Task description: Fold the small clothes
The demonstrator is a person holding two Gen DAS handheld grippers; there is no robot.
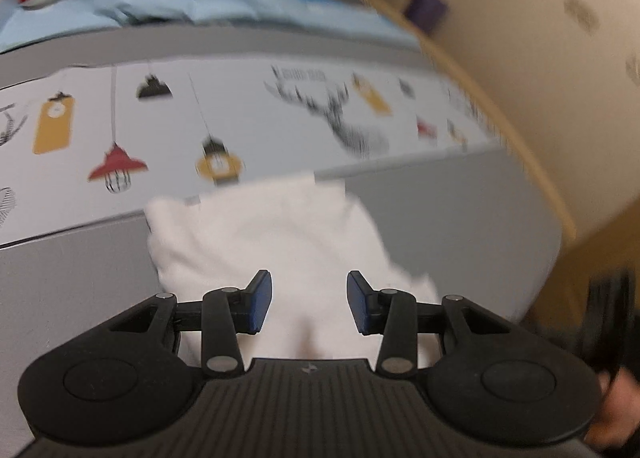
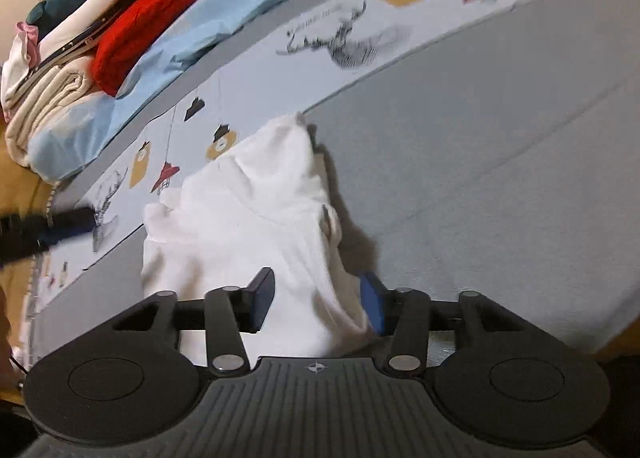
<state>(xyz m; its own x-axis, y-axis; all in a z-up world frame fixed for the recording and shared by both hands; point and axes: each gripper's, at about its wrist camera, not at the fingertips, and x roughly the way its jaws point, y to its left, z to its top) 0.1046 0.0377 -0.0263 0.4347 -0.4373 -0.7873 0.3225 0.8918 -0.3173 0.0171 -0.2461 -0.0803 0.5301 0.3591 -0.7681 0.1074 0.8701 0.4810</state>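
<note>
A small white garment [image 1: 276, 242] lies crumpled on the grey table [image 1: 460, 218], partly over a white patterned cloth [image 1: 260, 114]. My left gripper [image 1: 309, 304] is open just above the garment's near edge, holding nothing. In the right wrist view the same garment [image 2: 248, 218] lies bunched with a raised fold. My right gripper [image 2: 318, 304] is open, and the garment's near edge lies between its blue pads [image 2: 372, 308]. The left gripper [image 2: 60, 224] shows blurred at the left edge of that view.
A pile of folded clothes, with a red piece [image 2: 152, 14] on top, sits on a light blue sheet [image 2: 224, 6] at the back of the table. The patterned cloth [image 2: 360, 18] runs along the table behind the garment. A wall [image 1: 540, 18] stands at right.
</note>
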